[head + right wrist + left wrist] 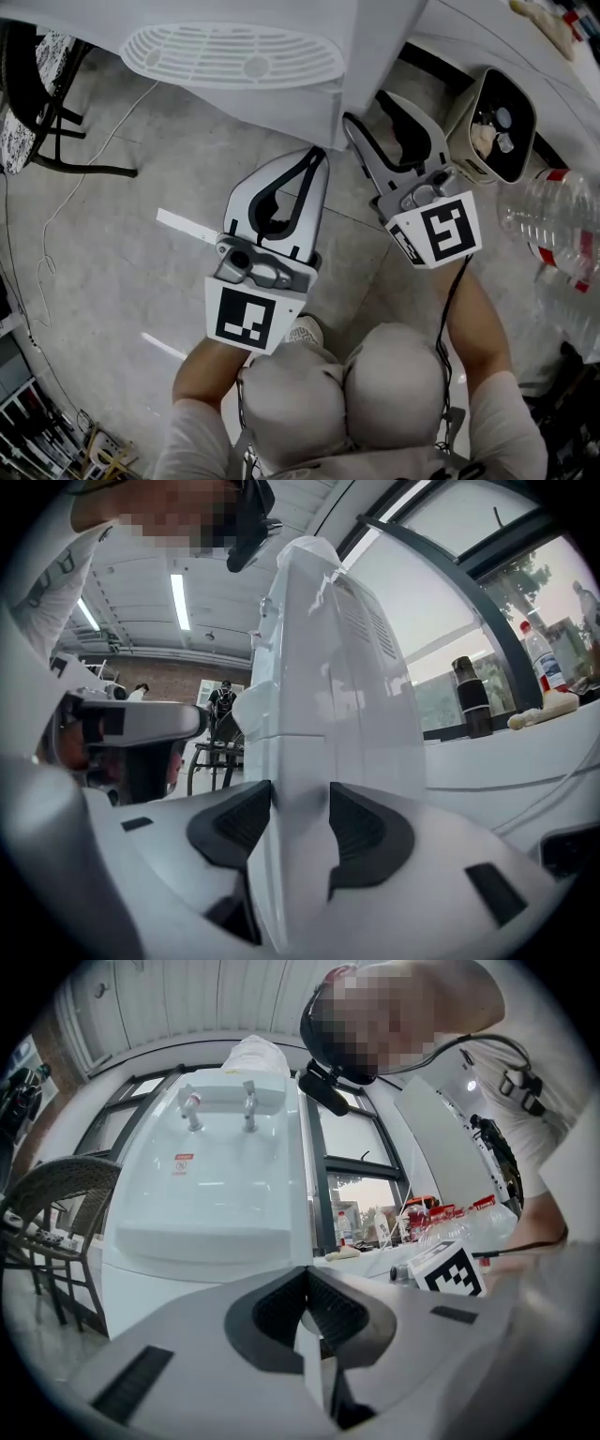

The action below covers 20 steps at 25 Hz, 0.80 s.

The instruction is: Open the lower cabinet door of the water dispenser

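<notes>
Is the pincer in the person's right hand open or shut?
Open: the right gripper's dark pads stand apart in its own view, with the water dispenser's white corner between them.

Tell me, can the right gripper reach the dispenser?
Probably yes: the right gripper has its fingers open, the dispenser corner looks to sit right between them, and nothing blocks the way.

A workshop-like hall, not a home: bare concrete floor [112, 281] with a loose cable [82, 183], ceiling strip lights [180, 600], a brick back wall [169, 679], tall dark-framed windows [361, 1119], a water dispenser [216, 1176], and water bottles [450, 1215] crowding a white tabletop [459, 33].
</notes>
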Available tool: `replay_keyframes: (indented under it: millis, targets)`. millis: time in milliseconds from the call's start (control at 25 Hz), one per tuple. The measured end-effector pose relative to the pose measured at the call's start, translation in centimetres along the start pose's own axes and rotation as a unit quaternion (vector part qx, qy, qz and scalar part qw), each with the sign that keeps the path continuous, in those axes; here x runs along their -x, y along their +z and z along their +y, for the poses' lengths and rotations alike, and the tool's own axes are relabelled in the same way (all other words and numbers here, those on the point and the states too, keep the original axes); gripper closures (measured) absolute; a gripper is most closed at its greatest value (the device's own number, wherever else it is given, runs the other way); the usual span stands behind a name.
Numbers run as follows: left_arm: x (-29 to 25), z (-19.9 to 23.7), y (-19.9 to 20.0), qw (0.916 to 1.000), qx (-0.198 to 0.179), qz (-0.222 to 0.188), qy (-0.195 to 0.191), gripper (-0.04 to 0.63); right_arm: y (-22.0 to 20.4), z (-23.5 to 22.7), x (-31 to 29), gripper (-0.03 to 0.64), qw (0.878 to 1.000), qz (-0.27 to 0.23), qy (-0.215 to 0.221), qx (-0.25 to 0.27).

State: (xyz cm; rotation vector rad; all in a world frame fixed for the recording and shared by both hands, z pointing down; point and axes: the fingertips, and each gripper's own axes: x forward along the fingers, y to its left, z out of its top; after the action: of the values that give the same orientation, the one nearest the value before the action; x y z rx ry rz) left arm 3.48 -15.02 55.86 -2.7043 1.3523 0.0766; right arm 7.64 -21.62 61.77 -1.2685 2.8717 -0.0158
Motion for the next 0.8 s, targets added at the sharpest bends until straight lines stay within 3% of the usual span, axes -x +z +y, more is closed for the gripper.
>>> replay_keyframes:
  millis: [360,680,800]
  targets:
    - [0.3,0.0,0.1,0.9999,-0.004,-0.008,-0.009,0.592,0.0,-0.2,0.0,0.419,0.999,-0.028,0.008,-0.015]
    - [1.6,-1.3,0.7,0.9998,0.000,-0.015,-0.012,0.592,-0.1,0.0,0.2,0.436,1.000,-0.020,-0.004,-0.014]
    - [2.4,-1.3,0.6,0.9999,0.000,-0.012,-0.006,0.592,0.0,1.3,0.9,0.436,0.999,-0.027,0.016,-0.011]
